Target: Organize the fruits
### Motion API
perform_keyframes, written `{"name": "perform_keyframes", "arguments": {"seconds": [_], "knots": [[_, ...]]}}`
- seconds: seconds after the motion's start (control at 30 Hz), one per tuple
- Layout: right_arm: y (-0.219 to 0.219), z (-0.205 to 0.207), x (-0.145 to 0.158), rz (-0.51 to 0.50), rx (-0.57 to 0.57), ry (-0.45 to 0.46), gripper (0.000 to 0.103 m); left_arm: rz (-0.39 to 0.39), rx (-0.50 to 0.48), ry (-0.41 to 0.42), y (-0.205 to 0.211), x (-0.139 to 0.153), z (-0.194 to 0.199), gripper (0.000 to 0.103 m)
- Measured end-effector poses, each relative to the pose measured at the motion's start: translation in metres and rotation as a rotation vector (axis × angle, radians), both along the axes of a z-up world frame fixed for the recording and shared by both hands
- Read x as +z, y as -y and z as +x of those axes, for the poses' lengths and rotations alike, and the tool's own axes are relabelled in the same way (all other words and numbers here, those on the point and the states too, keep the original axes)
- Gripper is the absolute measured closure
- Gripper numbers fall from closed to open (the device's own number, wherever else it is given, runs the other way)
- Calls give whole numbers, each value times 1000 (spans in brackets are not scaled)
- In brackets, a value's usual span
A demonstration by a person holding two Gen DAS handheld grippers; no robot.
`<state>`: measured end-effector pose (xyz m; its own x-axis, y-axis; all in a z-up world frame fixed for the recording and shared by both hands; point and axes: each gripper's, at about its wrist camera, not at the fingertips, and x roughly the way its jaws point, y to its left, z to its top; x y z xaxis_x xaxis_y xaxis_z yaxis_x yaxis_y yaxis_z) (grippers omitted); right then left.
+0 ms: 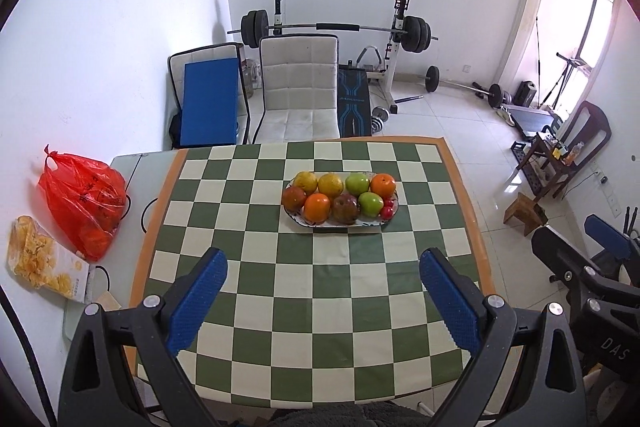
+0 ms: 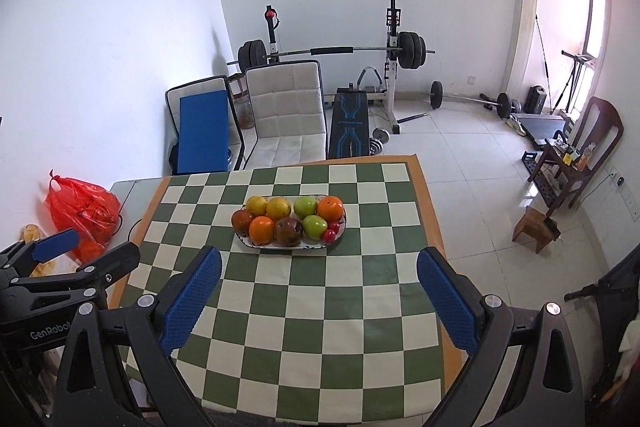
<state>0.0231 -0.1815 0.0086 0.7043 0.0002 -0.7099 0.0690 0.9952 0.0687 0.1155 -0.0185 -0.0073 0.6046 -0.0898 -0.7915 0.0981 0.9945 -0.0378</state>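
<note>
Fruits fill an oval plate [image 1: 297, 220] on the green-and-white checkered cloth [image 1: 312, 291] of the bench, toward its far half. On the plate lie 2 yellow citrus [image 1: 318, 183] at the back left, 2 oranges [image 1: 383, 185], 2 green apples [image 1: 370, 204], 2 dark red fruits [image 1: 345, 208] and 2 small red ones [image 1: 386, 213] at the right end. They sit in 2 rows, touching one another. The plate's long axis runs left to right across the bench, its right end tipped slightly toward the camera.

Left gripper [image 1: 322, 291] hangs over the near part of the cloth, jaws wide and holding nothing. Right gripper [image 2: 318, 291] hangs likewise, jaws wide and bare. Both are well apart from the plate.

At the left edge of the bench, a tied red plastic bag [image 1: 82, 203] holds orange fruit, and a clear packet [image 1: 44, 261] holds yellow chips.
</note>
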Motion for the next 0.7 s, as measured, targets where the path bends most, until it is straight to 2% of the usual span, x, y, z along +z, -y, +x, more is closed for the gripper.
{"name": "perform_keyframes", "arguments": {"seconds": [0.3, 0.7], "knots": [[12, -4, -2, 20, -2, -14, 3, -5, 18, 8, 5, 2, -2, 4], [26, 49, -40, -15, -19, -26, 2, 24, 51, -10, 17, -30, 41, 0]]}}
